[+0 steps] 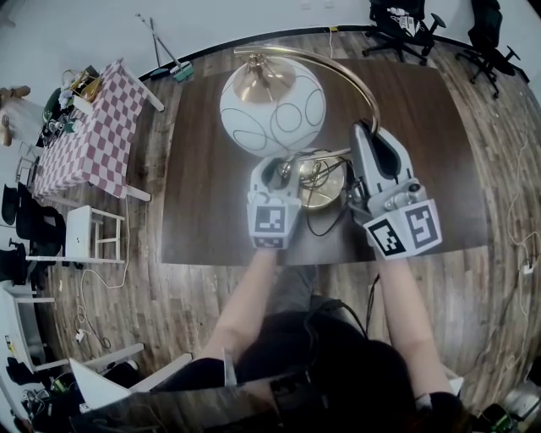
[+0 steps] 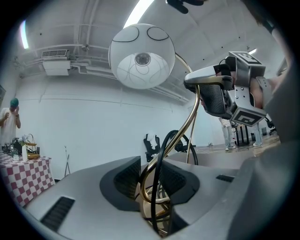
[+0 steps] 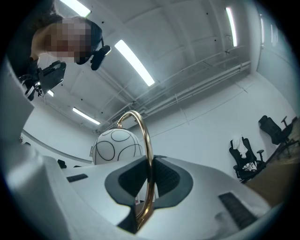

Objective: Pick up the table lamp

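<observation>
My right gripper (image 3: 149, 180) is clamped on the thin arching brass tube of the table lamp (image 1: 292, 127), while my left gripper (image 2: 151, 174) pinches its looped brass stem and glossy black cord (image 2: 154, 188), round white shade (image 2: 142, 57) over the dark wooden table (image 1: 423, 127).

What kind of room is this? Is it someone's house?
Probably not a house, more like a lab or office workroom: rolling office chairs, long strip lights overhead, and a cluttered checkered-cloth table off to the side.

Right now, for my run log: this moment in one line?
left claw: shut on lamp stem | right claw: shut on lamp stem
</observation>
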{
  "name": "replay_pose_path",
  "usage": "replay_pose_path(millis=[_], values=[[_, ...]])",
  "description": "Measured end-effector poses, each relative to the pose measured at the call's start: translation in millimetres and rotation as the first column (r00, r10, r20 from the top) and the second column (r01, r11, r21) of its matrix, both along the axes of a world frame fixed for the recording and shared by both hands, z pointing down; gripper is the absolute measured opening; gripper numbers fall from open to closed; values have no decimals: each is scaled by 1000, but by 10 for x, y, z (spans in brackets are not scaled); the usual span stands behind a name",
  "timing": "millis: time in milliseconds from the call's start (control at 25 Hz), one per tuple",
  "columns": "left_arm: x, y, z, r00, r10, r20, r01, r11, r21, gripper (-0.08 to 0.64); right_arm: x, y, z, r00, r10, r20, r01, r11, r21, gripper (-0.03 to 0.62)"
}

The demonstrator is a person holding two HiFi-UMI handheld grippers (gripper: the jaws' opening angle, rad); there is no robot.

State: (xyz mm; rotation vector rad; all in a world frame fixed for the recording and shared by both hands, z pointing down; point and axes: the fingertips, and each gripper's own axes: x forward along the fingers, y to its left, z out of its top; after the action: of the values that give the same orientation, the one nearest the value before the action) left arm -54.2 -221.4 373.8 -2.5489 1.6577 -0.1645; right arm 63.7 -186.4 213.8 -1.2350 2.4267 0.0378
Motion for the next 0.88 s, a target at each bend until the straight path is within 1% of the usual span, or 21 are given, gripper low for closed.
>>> replay_pose_path(millis=[200, 520, 880], values=[[-45, 7, -15, 1000, -1, 6, 1, 1000, 5, 118, -35, 21, -8, 1000, -3, 1, 3, 1000, 6, 26], [26, -12, -87, 1000, -2, 5, 2, 1000, 13, 118, 19, 0, -97, 1000, -14, 4, 14, 1000, 21, 26], [-28, 32, -106, 1000, -15, 15, 15, 999, 28, 119, -28, 70, -116, 1000, -27, 10, 26, 999, 38, 26]])
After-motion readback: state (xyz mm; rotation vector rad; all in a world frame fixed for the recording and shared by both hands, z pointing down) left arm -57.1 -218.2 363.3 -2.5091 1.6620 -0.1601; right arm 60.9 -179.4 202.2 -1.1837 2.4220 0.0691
